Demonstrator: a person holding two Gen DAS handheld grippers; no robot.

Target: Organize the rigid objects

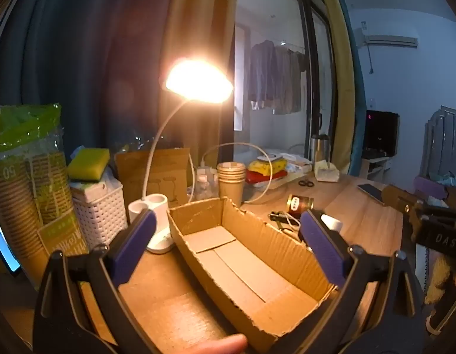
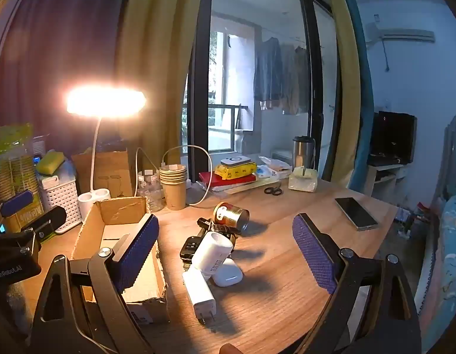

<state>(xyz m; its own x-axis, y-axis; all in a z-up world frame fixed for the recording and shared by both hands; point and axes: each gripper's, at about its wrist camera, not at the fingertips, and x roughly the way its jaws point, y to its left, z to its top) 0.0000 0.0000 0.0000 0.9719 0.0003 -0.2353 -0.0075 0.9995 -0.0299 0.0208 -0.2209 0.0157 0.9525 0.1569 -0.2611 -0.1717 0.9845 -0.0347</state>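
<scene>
Wooden desk (image 1: 372,215) in a dim bedroom, lit mostly by a warm desk lamp (image 1: 198,81), curtains and a balcony door behind. From the left wrist view: left gripper (image 1: 228,242) spread wide with nothing between the purple pads, hanging right over the cardboard box (image 1: 242,253), which sits bare inside, so nothing sorted yet by the look of it. Torn rim, light corrugated stuff, probably slides if nudged. Just past the far wall of the box, a peek at the small clutter pile and a gold tin (image 1: 298,205) lying on its side. Over to the right wrist view: right gripper (image 2: 225,242) also fully spread and holding nothing, aimed at the pile just beside the box (image 2: 116,236). Closest in, a white charger (image 2: 200,292) with prongs toward the camera, a chunkier white adapter (image 2: 213,253) leaning on it, a white earbud case (image 2: 228,275) touching both, dark key-fob-looking bits (image 2: 189,247) behind, then the tin (image 2: 231,215). All hard and stiff, light too, guessing. Glossy plastic, so likely slippery; best bet probably a pinch across the flat sides of the charger body, clear of the prongs. Earbud case rounded, likely to squirt out unless caught mid-body. Tin probably rolls; across the curved wall, not the ends.
</scene>
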